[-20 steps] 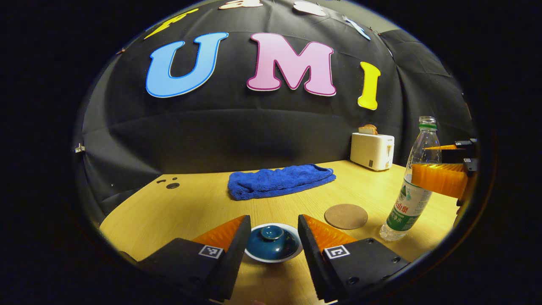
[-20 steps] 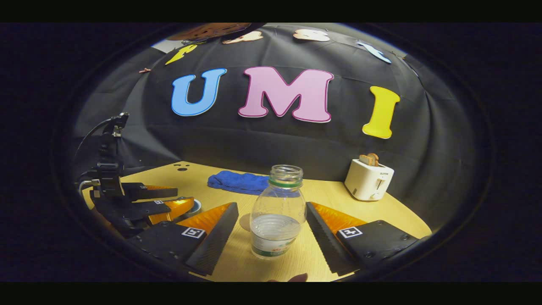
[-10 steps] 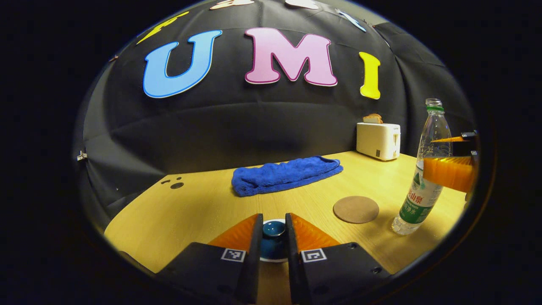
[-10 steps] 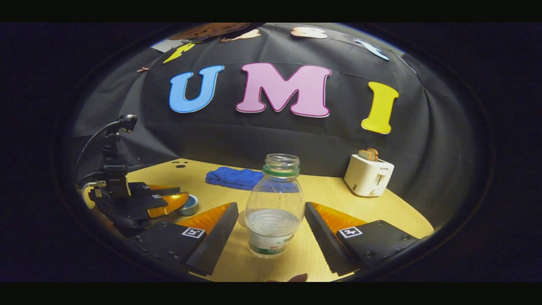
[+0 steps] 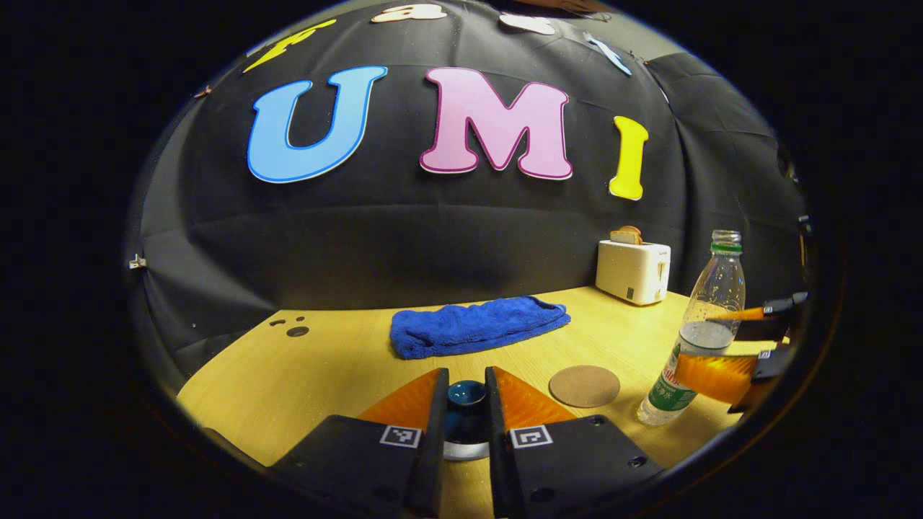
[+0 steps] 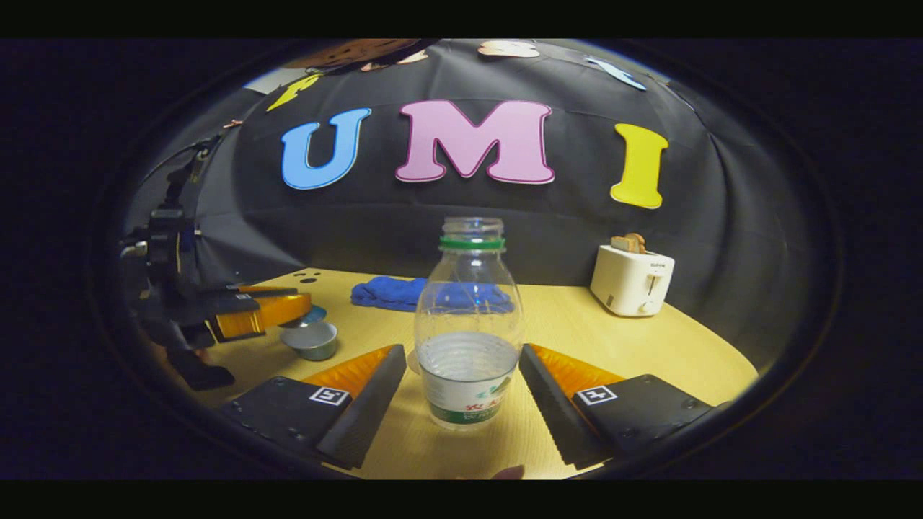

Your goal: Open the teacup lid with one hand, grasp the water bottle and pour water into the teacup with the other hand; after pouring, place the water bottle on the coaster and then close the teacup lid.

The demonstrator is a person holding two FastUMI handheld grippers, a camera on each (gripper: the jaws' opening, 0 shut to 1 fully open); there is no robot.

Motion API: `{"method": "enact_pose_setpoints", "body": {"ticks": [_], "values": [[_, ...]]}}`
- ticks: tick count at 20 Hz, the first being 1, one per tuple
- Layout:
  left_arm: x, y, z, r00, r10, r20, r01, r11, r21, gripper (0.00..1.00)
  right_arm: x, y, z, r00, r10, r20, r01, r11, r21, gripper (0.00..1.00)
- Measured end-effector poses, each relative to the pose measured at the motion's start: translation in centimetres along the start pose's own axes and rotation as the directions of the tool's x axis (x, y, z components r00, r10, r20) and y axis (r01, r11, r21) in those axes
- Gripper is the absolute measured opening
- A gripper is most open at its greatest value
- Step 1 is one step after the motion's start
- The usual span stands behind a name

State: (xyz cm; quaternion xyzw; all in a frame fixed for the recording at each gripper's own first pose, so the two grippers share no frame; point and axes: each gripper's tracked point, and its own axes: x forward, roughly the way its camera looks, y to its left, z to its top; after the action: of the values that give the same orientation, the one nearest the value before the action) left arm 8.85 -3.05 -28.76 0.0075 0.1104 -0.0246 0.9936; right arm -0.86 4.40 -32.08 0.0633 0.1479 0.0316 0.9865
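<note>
Now the left tool [image 5: 465, 404] is clamped on the lid [image 5: 465, 395] by its knob and, unlike half a second ago, has raised it clear: in the right gripper view the lid hangs above the uncovered teacup [image 6: 310, 340] on the desk [image 6: 613, 346]. Rightward, past the bare coaster [image 5: 584, 386], the right tool [image 6: 461, 393] has moved closer around the water bottle [image 6: 469, 331], fingers spread and not touching. Grasping and pouring come next.

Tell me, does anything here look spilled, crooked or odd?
Nothing spilled or damaged. The teacup lid hangs above the teacup, pinched in the left hand-held gripper. The water bottle stands upright without a cap.
</note>
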Motion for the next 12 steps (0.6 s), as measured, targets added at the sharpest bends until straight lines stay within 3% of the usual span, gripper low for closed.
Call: {"method": "enact_pose_setpoints", "body": {"ticks": [1,2,5,8,9,12], "values": [[-0.1,0.3,0.0,1.0,0.004,-0.001,-0.004,1.0,-0.002,0.34,0.1,0.0,-0.4,1.0,-0.001,-0.008,0.001,1.0,0.004,0.98],[-0.3,0.6,0.1,1.0,0.01,-0.003,-0.01,1.0,-0.002,0.27,0.4,-0.1,-0.8,1.0,-0.006,-0.013,0.006,1.0,0.011,0.98],[-0.6,1.5,-0.1,1.0,0.028,-0.012,-0.028,1.0,-0.001,0.3,1.3,-0.8,-1.8,0.999,-0.028,-0.03,0.029,1.0,0.01,0.98],[-1.0,2.3,0.1,0.999,0.043,-0.006,-0.043,0.999,0.0,0.27,2.1,-1.4,-1.4,0.996,-0.058,-0.067,0.058,0.998,-0.009,0.76],[-1.0,2.5,0.2,0.999,0.049,-0.004,-0.049,0.999,0.003,0.3,2.4,-1.7,-1.1,0.995,-0.072,-0.07,0.069,0.997,-0.042,0.76],[-1.5,3.7,0.7,0.998,0.066,0.005,-0.066,0.998,0.002,0.3,2.9,-2.1,1.0,0.992,-0.123,-0.042,0.11,0.969,-0.223,0.76]]}}
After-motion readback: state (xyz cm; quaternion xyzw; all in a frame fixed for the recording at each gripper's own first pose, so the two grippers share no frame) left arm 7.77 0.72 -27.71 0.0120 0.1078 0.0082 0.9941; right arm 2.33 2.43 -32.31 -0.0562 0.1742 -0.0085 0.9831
